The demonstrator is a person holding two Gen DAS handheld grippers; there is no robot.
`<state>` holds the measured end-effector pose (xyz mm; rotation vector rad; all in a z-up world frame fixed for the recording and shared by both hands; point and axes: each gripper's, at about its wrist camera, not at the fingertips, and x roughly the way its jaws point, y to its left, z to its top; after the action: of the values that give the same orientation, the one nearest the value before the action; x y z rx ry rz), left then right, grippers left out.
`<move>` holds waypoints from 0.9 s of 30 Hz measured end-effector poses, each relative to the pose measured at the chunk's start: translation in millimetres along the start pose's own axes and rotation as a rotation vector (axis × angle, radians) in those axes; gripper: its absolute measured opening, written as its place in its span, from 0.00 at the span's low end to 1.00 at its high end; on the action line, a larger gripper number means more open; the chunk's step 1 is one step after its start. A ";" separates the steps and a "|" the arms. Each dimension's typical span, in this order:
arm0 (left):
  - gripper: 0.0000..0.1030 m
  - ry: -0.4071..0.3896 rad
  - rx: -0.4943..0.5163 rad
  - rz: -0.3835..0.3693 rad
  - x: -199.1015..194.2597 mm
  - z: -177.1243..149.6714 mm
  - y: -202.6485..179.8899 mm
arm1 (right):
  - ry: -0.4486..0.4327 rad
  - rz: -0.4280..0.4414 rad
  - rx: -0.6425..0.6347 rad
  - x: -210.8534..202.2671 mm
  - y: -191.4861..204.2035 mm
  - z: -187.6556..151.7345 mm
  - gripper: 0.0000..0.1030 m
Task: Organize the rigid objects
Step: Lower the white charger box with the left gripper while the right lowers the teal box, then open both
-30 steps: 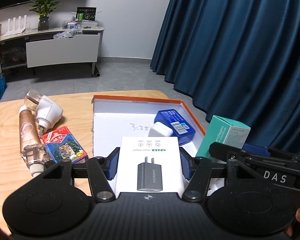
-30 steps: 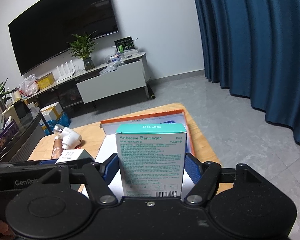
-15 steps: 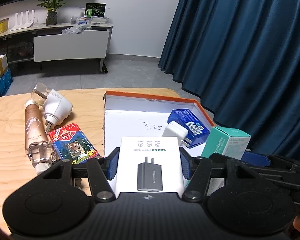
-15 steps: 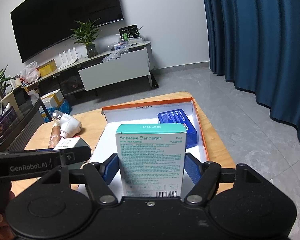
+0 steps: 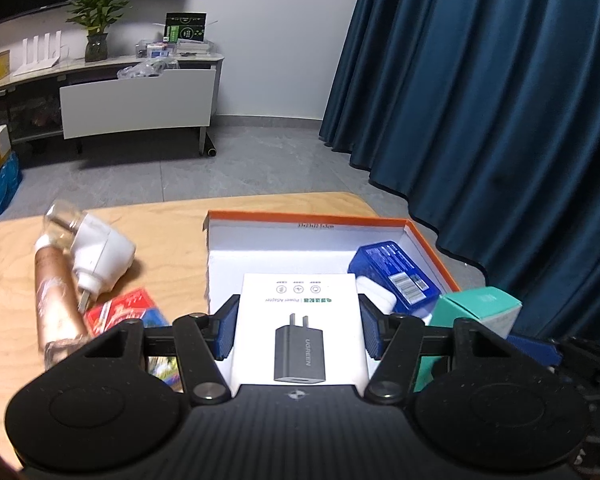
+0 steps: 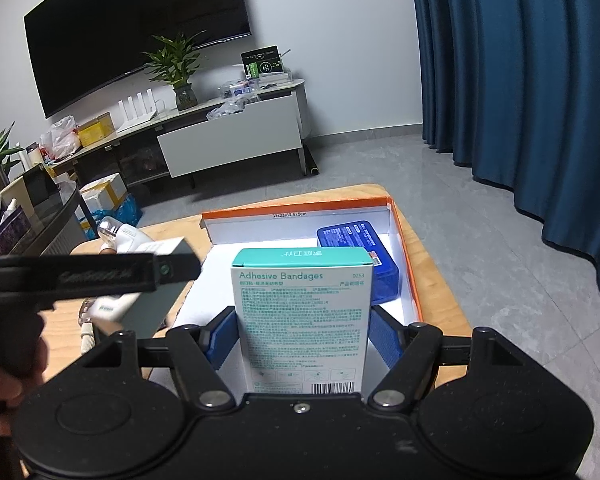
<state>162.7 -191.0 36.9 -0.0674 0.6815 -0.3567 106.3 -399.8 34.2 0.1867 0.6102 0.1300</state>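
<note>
My left gripper [image 5: 299, 332] is shut on a white power adapter box [image 5: 299, 320] and holds it over the near edge of the open orange-rimmed white box [image 5: 308, 220]. My right gripper [image 6: 302, 330] is shut on a teal adhesive bandages box [image 6: 302, 312], held upright over the same box [image 6: 300, 210]. A blue box [image 5: 394, 270] lies inside at the right, also in the right wrist view [image 6: 358, 256]. A small white item [image 5: 376, 294] lies beside it. The bandages box also shows at the right of the left wrist view [image 5: 480, 306].
On the wooden table [image 5: 12, 256] left of the box lie a rose-gold bottle [image 5: 56, 304], a white plug-in device [image 5: 100, 252] and a red card pack [image 5: 128, 312]. The left gripper's body [image 6: 88, 276] crosses the right wrist view. Blue curtains [image 5: 500, 120] hang at the right.
Both grippers have moved forward over the open box with their boxes still held. The left gripper's body has come further into the right wrist view.
</note>
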 end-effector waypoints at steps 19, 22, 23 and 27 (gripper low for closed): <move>0.58 0.032 0.053 0.023 77.7 31.7 -4.8 | 0.014 0.002 -0.005 18.3 2.9 3.3 0.81; 0.59 0.039 0.044 0.021 84.7 35.3 -4.8 | 0.016 0.003 -0.007 19.4 4.9 3.8 0.81; 0.59 0.050 0.045 0.018 86.1 35.1 -5.1 | 0.019 0.005 -0.010 19.7 5.9 4.3 0.82; 0.74 0.076 0.030 0.016 81.7 35.3 -2.4 | 0.011 0.009 -0.025 15.5 9.8 4.4 0.86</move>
<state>242.8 -223.3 15.5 -0.0199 0.7516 -0.3550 120.8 -388.1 31.2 0.1648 0.6182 0.1471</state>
